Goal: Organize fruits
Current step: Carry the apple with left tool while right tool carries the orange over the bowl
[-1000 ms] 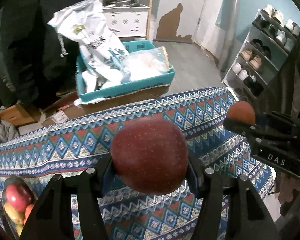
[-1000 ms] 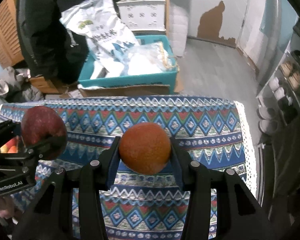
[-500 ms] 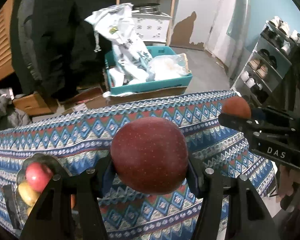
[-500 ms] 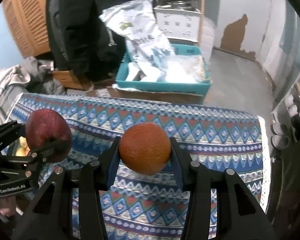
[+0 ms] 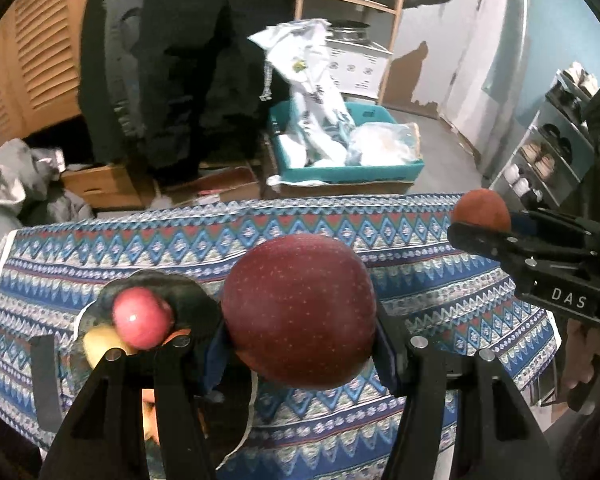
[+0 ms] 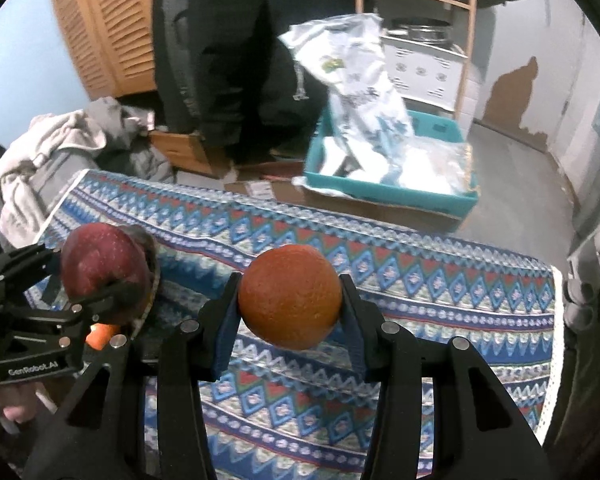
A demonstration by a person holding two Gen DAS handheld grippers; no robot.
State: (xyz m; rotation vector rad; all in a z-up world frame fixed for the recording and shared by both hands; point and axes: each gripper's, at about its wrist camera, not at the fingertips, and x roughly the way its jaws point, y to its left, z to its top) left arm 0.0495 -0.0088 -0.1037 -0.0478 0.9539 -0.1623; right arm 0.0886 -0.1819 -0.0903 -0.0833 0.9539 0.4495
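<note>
We carry one fruit in each tool. Our left gripper is clamped on a dark red apple, the pads pressing its flanks at roughly three and nine o'clock, so the fruit sits across its widest part. Our right gripper is closed on an orange in the same way, pads on opposite sides of its middle. Both fruits hang above the patterned tablecloth, not touching it.

From the left wrist view, a dark bowl sits at about nine o'clock from the apple, already holding a smaller red apple and a yellow fruit; we judge this the place to gather things.

We expect the apple to be firm, smooth and fairly heavy for its size; its waxy skin may slide if the pads sit off centre, so the hold across the equator looks right. Hard squeezing or a drop onto the other fruit would probably bruise it. The orange seems lighter and slightly yielding, with a pebbled rind that should give the pads better purchase, though too much pressure could dent it. Both are round and will likely roll once freed, so we would set them low inside the bowl rather than let them fall.
</note>
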